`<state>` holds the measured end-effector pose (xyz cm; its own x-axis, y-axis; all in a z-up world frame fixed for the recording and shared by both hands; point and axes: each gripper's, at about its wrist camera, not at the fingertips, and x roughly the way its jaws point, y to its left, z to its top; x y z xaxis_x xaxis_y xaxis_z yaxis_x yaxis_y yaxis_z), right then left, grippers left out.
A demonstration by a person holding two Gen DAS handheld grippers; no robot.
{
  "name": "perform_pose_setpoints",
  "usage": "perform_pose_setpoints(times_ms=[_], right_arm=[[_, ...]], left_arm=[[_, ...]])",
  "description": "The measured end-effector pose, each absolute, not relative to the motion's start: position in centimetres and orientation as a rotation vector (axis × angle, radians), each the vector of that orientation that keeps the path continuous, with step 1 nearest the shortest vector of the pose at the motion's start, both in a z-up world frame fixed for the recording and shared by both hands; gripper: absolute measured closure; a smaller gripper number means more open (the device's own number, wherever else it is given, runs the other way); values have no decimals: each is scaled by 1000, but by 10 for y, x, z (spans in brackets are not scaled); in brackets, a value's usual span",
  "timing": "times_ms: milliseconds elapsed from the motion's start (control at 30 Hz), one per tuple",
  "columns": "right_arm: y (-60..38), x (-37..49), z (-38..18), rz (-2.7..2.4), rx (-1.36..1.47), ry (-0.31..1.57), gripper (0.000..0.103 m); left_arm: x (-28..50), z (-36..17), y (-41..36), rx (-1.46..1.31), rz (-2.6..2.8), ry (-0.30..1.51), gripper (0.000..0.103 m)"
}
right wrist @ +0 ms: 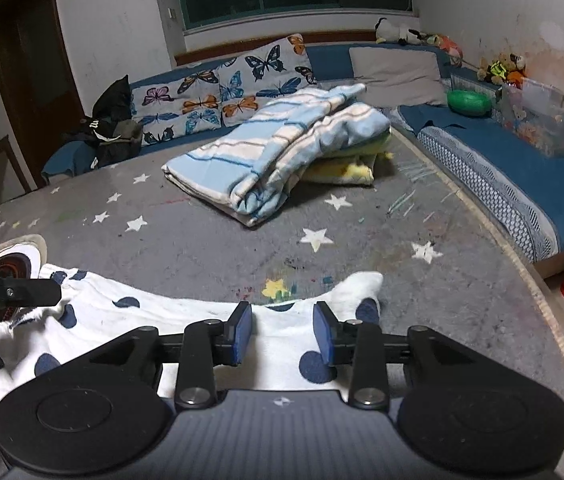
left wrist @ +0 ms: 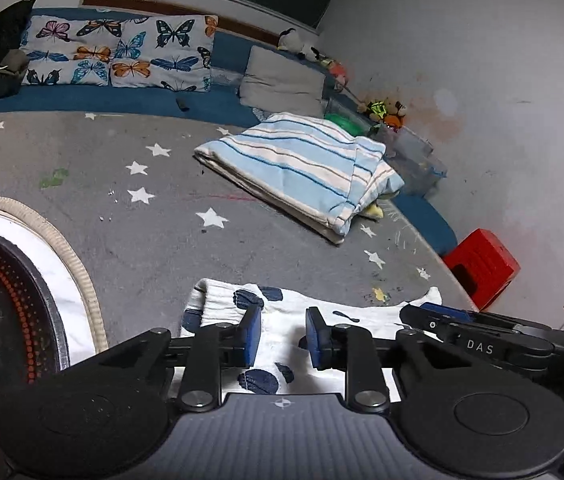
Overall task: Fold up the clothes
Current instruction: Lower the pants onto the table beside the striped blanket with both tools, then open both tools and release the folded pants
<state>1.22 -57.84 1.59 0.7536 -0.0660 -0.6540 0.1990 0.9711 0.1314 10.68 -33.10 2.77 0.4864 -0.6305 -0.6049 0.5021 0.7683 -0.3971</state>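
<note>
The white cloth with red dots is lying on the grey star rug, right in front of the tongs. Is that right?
Not quite. The dots on the white cloth are dark blue, not red; the right wrist view shows them clearly. The rest holds: it lies on the grey star rug, right in front of the tongs.

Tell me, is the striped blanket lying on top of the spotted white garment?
No, the striped blanket lies farther back on the grey rug, well apart from the spotted garment.

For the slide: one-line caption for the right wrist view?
Right gripper open above white navy-dotted garment on star-patterned grey mat; folded striped blanket behind.
</note>
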Motion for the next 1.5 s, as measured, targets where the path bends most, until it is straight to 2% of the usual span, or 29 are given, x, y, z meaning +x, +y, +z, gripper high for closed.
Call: perform_pose_setpoints(times_ms=[100,333,433,667,767,933,1133,1300,1500], right_arm=[[-568,4,27,-119,174,681,62],[-527,-25,43,-4,131,661,55],[-509,-39,44,34,103,664,49],[-472,-68,33,36,-15,663,44],[-467,-75,32,20,-46,653,38],[-466,-85,34,-10,-29,630,20],[-461,-98,31,-48,7,622,8],[-455,-109,30,-84,21,615,0],[-447,-119,30,-105,45,612,0]], left_arm=[[98,36,-329,-165,-708,781,77],[52,43,-330,-18,-768,680,77],[36,41,-328,26,-785,660,76],[22,31,-327,95,-780,656,74],[18,33,-324,98,-779,660,64],[5,41,-317,106,-787,654,46],[-7,41,-305,122,-773,654,28],[-14,39,-292,122,-750,652,16],[-25,41,-278,116,-736,631,5]])
